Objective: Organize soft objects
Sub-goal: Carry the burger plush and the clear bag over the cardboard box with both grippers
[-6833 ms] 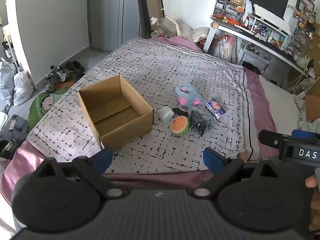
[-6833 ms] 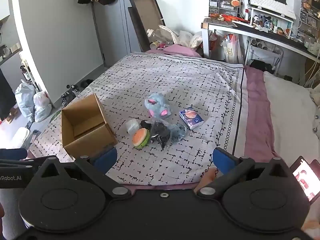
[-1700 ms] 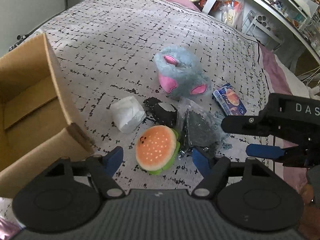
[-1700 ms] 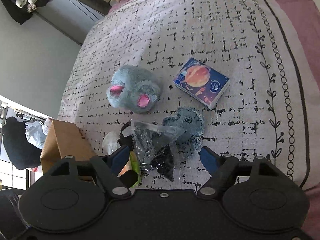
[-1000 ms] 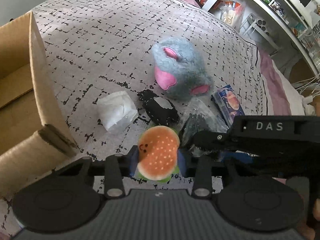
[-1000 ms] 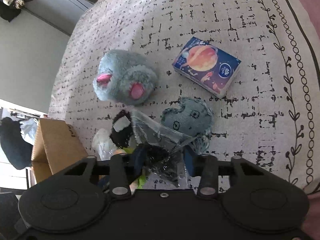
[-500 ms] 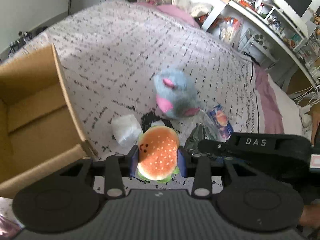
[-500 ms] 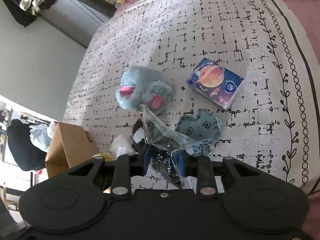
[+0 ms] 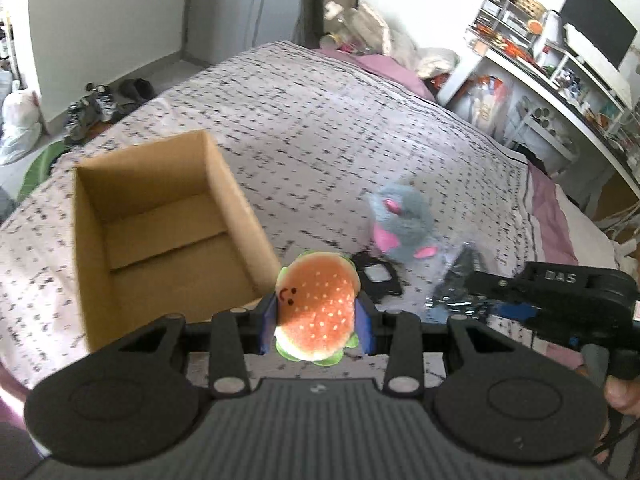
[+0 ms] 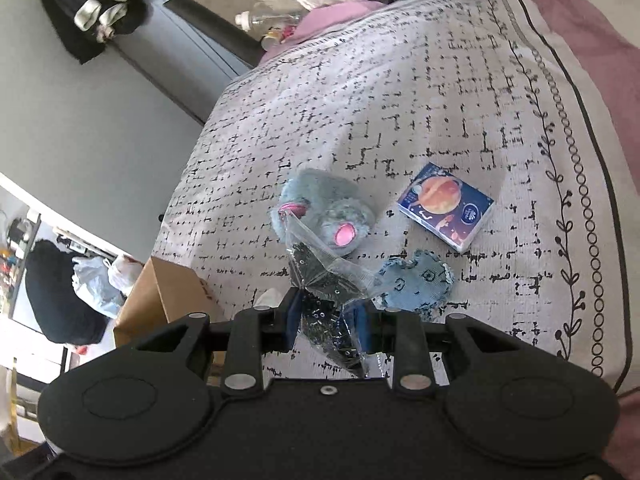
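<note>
My left gripper (image 9: 318, 322) jaws pinch the burger plush (image 9: 316, 306) just above the bed beside the open cardboard box (image 9: 160, 236), my right gripper (image 10: 328, 320) jaws, having just closed, clamp a crinkly clear bag (image 10: 326, 292) that I judge could slip free.

burger plush (image 9: 316, 312) lifted, bead bag (image 10: 328, 300) gripped, raised

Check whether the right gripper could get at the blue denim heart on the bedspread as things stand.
Probably not yet. The denim heart lies uncovered just beyond the right gripper, with nothing between them, but its jaws are already shut on the clear bag of dark beads, so it would have to drop that first.
</note>
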